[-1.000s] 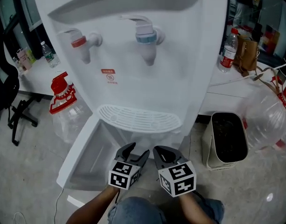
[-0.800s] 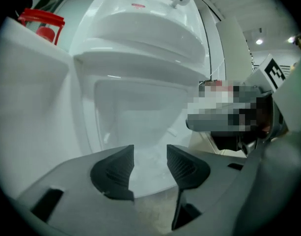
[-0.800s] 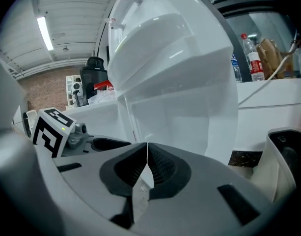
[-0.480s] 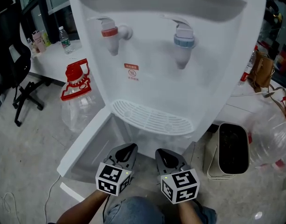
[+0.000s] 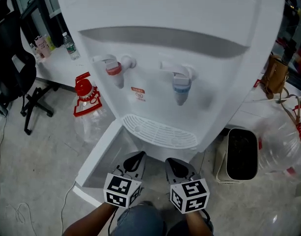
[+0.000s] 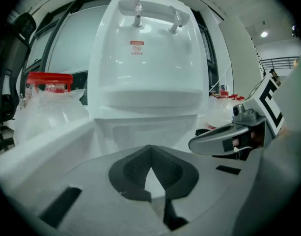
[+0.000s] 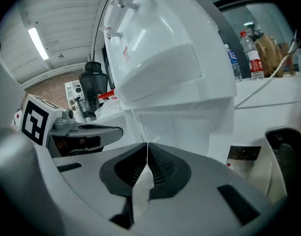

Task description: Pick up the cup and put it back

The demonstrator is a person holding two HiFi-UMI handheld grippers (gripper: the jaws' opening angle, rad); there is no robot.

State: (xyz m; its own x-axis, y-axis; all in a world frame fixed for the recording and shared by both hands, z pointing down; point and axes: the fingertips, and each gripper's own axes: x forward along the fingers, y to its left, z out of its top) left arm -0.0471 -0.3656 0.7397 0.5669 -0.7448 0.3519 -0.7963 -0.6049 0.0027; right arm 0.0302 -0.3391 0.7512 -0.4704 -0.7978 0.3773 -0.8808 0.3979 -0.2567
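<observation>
No cup shows in any view. A white water dispenser (image 5: pixel 165 58) stands in front of me with a red tap (image 5: pixel 113 68), a blue tap (image 5: pixel 181 80) and a slotted drip tray (image 5: pixel 160 131). My left gripper (image 5: pixel 137 156) hangs low before the dispenser's open lower compartment (image 5: pixel 116 151); its jaws are closing and meet at the tips (image 6: pixel 150 149) with nothing between them. My right gripper (image 5: pixel 172 162) is beside it, jaws together (image 7: pixel 147 146) and empty. Each gripper shows in the other's view: the right gripper (image 6: pixel 224 139) and the left gripper (image 7: pixel 91 132).
The lower cabinet door (image 5: pixel 94 159) hangs open to the left. A water jug with a red cap (image 5: pixel 86 95) stands left of the dispenser, a dark-lined bin (image 5: pixel 242 154) and a clear bottle (image 5: pixel 283 141) to its right. An office chair (image 5: pixel 13 77) is at far left.
The left gripper's jaws, spread one second ago, have come together. The head view has tilted, so more of the dispenser's top shows. Both grippers stay low and side by side.
</observation>
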